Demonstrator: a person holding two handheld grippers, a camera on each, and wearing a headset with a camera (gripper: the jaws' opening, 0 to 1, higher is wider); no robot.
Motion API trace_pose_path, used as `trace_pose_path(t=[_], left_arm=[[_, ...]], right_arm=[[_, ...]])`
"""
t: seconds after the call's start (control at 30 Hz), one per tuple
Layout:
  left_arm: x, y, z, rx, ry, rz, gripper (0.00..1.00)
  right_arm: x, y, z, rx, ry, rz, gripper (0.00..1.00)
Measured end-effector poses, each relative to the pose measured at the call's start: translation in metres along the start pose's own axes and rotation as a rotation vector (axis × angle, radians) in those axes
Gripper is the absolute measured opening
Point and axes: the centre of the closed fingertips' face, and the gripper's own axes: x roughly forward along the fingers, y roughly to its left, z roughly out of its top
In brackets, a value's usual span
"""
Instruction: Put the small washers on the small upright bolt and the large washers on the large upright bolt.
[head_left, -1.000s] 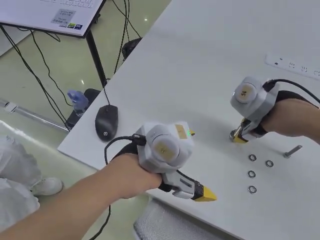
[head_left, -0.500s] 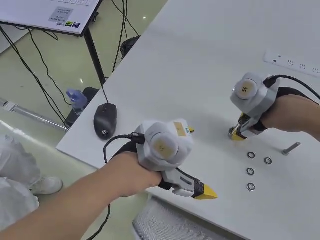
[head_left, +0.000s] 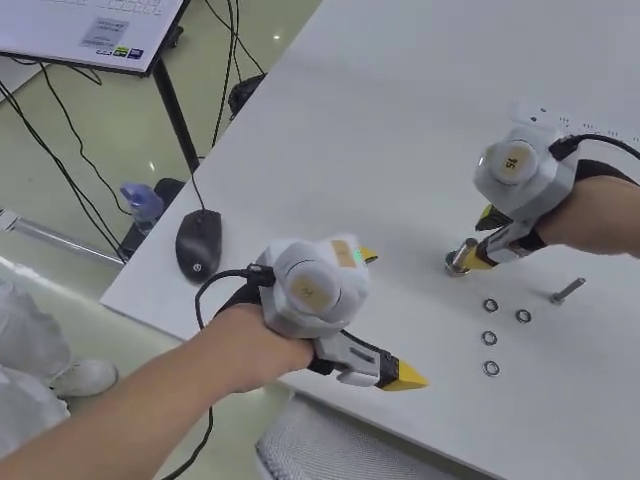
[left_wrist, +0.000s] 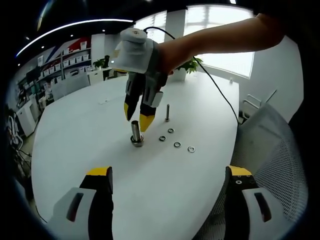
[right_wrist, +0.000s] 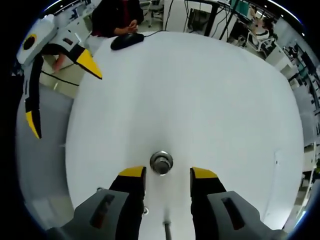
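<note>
The large bolt (head_left: 460, 258) stands upright on the white table (head_left: 380, 130). My right gripper (head_left: 482, 252) is open, with its yellow tips just beside the bolt's top. In the right gripper view the large bolt (right_wrist: 161, 162) sits just ahead of the gap between the jaws. Several small washers (head_left: 490, 337) lie loose to the right of it. The thin small bolt (head_left: 567, 291) stands further right. My left gripper (head_left: 385, 316) hovers wide open near the table's front edge, holding nothing. Its own view shows the large bolt (left_wrist: 136, 135), the washers (left_wrist: 177, 144) and the small bolt (left_wrist: 167, 112).
A black mouse (head_left: 197, 244) lies at the table's left corner. A white power strip (head_left: 590, 125) sits at the far right. A mesh chair back (head_left: 300, 455) stands below the front edge. A side table with a screen (head_left: 80, 30) is at the far left.
My right gripper's tips were low around the large bolt; now they have drawn back slightly and the bolt stands free. The left gripper has barely moved. The head camera has shifted.
</note>
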Motion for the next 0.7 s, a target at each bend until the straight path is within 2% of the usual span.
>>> trace_pose_path(t=[0.27, 0.4, 0.7], left_arm=[[-0.001, -0.002, 0.003, -0.004, -0.012, -0.005, 0.93], [0.000, -0.004, 0.002, 0.009, 0.000, -0.011, 0.93], [-0.001, -0.004, 0.014, -0.008, -0.030, -0.015, 0.93]], right_arm=[[-0.014, 0.013, -0.013, 0.025, -0.028, 0.007, 0.36], [-0.019, 0.019, -0.023, 0.042, -0.030, 0.015, 0.35], [-0.030, 0.028, -0.042, 0.066, -0.041, 0.007, 0.34]])
